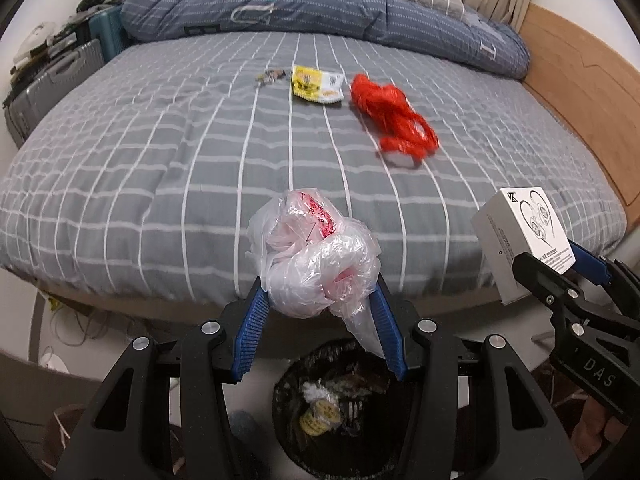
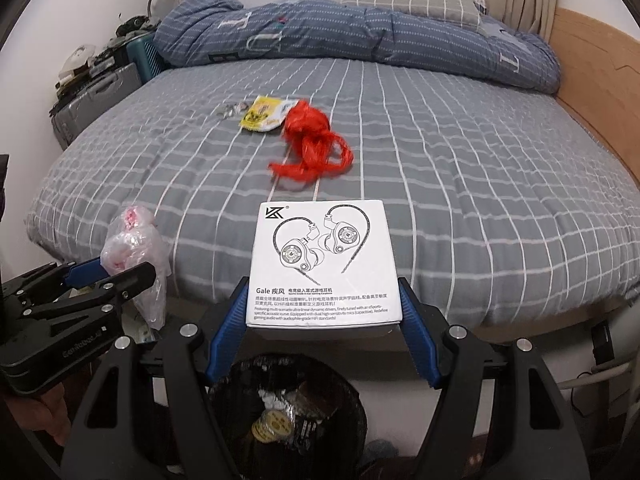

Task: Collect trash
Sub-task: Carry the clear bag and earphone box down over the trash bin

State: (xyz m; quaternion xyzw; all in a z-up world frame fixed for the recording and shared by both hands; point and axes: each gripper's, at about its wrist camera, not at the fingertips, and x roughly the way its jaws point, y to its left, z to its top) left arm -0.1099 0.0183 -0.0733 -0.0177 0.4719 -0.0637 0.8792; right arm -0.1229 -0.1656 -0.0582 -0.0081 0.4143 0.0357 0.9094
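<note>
The left gripper (image 1: 320, 304) had its jaws clamped on a crumpled plastic bag (image 1: 314, 256), and the right gripper (image 2: 322, 320) pinched an earphone box (image 2: 323, 264). Both hung over the bin (image 2: 224, 396), probably for dropping. A red bag (image 1: 390, 114) and yellow wrapper (image 1: 316, 84) lay on the bed (image 1: 160, 160).

I see the trash bin (image 1: 340, 404) on the floor below both grippers, plastic bag (image 1: 316, 256) left of the earphone box (image 2: 324, 264), bed (image 1: 160, 152) ahead, snack packet (image 1: 316, 84) on it between keys (image 1: 272, 76) and mesh tangle (image 1: 392, 116), duvet (image 1: 320, 8) behind.
</note>
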